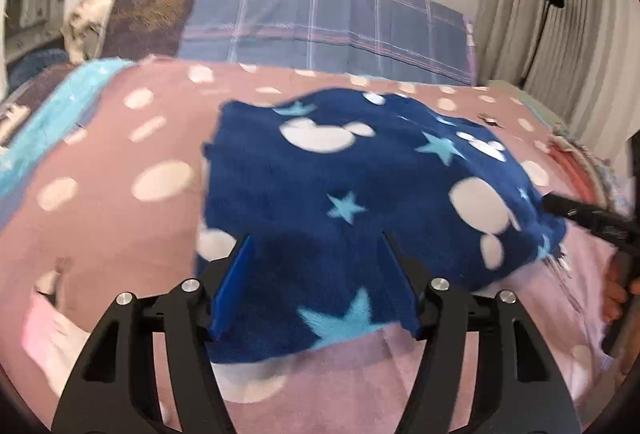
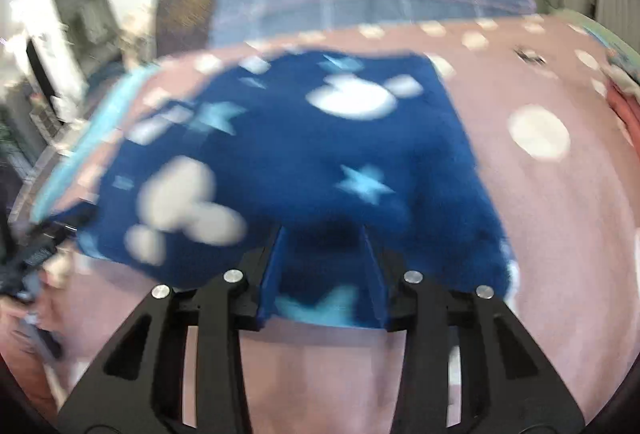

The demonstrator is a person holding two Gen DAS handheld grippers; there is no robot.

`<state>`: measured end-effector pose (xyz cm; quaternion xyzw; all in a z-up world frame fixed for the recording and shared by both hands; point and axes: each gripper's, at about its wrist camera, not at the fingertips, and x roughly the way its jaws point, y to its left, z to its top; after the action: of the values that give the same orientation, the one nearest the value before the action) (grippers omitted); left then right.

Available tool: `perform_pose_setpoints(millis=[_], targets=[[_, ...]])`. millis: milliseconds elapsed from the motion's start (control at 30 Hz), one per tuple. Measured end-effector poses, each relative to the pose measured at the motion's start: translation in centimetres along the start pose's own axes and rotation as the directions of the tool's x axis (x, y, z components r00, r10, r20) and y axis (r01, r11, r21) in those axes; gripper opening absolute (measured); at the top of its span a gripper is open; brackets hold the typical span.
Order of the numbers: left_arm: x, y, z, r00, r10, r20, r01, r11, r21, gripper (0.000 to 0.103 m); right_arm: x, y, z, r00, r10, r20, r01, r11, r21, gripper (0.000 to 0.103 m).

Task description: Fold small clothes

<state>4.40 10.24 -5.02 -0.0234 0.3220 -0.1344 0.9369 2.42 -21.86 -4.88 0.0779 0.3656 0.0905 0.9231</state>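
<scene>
Both grippers angled down over pink white-dotted bedspread point(image 1: 120, 234). Navy fleece garment with white shapes and pale blue stars point(image 1: 320, 173) lies spread on it. Left gripper point(image 1: 316, 234): jaws apart, near hem between them, not pinched. Right gripper point(image 2: 324, 230): jaws narrower, fleece edge between; contact unclear through blur.

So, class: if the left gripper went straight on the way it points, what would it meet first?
Most likely the blue fleece garment. It already lies between the left gripper's open fingers and fills the view ahead, spread on the pink spotted bedcover. Depth is hard to judge, but nothing else seems to lie in front.
</scene>
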Motion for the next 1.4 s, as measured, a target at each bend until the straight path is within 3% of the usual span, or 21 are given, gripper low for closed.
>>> perform_pose_setpoints(millis=[67, 200, 333, 400, 433, 567, 700, 800, 900, 1067, 1233, 1400], targets=[[-0.1, 0.3, 0.3, 0.999, 0.038, -0.005, -0.038, 0.999, -0.017, 0.065, -0.9, 1.9, 0.8, 0.998, 0.008, 0.056, -0.005, 0.998, -0.058, 0.040], [-0.4, 0.8, 0.0, 1.000, 0.018, 0.000, -0.018, 0.999, -0.050, 0.065, -1.2, 4.9, 1.3, 0.995, 0.052, 0.084, -0.043, 0.993, -0.109, 0.044], [1.0, 1.2, -1.0, 0.998, 0.050, -0.050, -0.052, 0.998, -0.042, 0.065, 1.6, 6.3, 0.7, 0.999, 0.038, 0.008, -0.037, 0.990, -0.134, 0.044], [1.5, 1.3, -1.9, 0.995, 0.080, -0.063, -0.081, 0.997, -0.017, 0.065, 4.6, 6.5, -0.6, 0.991, -0.026, -0.128, 0.009, 0.991, -0.131, 0.044], [1.4, 1.3, -2.1, 0.995, 0.080, -0.055, -0.081, 0.997, -0.008, 0.065, 5.9, 5.9, -1.3, 0.987, -0.017, -0.161, 0.001, 0.995, -0.101, 0.044], [0.4, 1.6, -1.9, 0.998, 0.048, -0.037, -0.049, 0.999, -0.010, 0.065, 4.5, 6.2, -1.1, 0.992, -0.015, -0.125, -0.001, 0.993, -0.122, 0.045], [-0.3, 2.3, -1.8, 0.998, 0.050, -0.022, -0.050, 0.999, -0.013, 0.065, 3.0, 7.3, -1.3, 0.996, -0.037, -0.086, 0.017, 0.974, -0.227, 0.045], [-0.4, 3.0, -1.7, 0.999, 0.037, -0.019, -0.038, 0.999, -0.039, 0.065, 1.9, 9.0, -1.9, 0.997, -0.005, -0.072, -0.017, 0.954, -0.301, 0.046], [-0.4, 4.0, -1.4, 0.999, 0.044, -0.015, -0.045, 0.997, -0.061, 0.065, 1.3, 12.2, -2.5, 0.998, 0.028, -0.054, -0.048, 0.907, -0.419, 0.052], [-0.9, 7.4, -1.1, 0.997, 0.081, 0.002, -0.079, 0.984, -0.158, 0.065, 0.9, 18.5, -3.9, 0.997, 0.076, -0.021, -0.071, 0.764, -0.642, 0.064], [-1.4, 10.6, -1.2, 0.993, 0.114, 0.003, -0.110, 0.967, -0.229, 0.066, 3.1, 23.0, -5.6, 0.996, 0.093, 0.000, -0.058, 0.620, -0.782, 0.067], [-1.3, 12.8, -1.1, 0.997, 0.079, 0.008, -0.073, 0.952, -0.299, 0.072, 5.9, 25.6, -6.8, 0.997, 0.072, -0.017, -0.054, 0.554, -0.831, 0.069]])
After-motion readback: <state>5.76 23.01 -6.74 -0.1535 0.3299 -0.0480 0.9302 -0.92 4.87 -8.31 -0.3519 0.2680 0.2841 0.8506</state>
